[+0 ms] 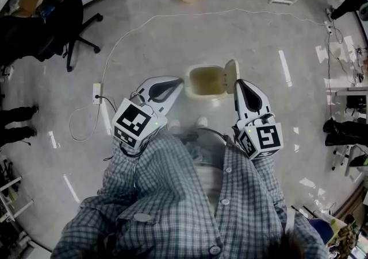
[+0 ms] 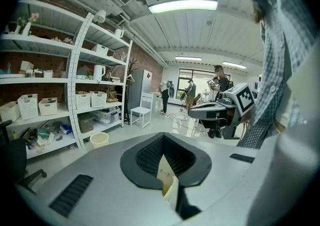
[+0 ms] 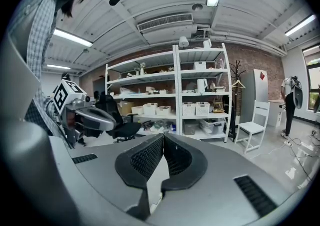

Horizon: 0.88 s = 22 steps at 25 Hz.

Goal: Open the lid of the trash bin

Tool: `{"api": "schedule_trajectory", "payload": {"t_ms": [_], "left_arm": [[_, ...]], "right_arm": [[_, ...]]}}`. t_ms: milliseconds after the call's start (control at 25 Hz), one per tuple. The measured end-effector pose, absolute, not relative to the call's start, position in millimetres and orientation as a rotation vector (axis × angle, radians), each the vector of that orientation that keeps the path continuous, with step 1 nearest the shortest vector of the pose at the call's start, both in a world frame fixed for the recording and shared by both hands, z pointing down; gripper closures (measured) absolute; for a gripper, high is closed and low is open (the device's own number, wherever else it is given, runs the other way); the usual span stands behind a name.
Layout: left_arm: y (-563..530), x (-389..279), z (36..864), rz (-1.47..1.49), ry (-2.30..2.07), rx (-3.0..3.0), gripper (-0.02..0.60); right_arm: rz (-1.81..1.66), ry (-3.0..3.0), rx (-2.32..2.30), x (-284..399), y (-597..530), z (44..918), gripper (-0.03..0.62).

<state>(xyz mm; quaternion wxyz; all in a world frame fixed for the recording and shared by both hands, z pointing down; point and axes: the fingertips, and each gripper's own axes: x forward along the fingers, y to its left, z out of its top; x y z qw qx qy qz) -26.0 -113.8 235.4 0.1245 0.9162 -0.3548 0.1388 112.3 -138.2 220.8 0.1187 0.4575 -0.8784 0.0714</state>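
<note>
Fingers (image 2: 147, 157) of the left gripper (image 1: 177, 83) and right gripper (image 1: 240, 84) sat closed and empty, flanking the trash bin (image 1: 197, 93) on the floor (image 1: 172, 39); its lid (image 1: 231, 75) apparently stood open.

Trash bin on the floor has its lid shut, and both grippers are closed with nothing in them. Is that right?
Not quite. The lid is open, standing up at the right side of the trash bin, as the head view shows. The rest holds: the left gripper and the right gripper are both closed with nothing in them.
</note>
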Motion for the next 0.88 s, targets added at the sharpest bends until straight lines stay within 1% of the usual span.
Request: {"api": "schedule_trajectory", "payload": {"t_ms": [880], "left_arm": [[-116,-25,240,0.409,-1.01,2.648,0.577]], "right_arm": [[0.247,-2.551,1.298,110,-141,231,0.574]]}}
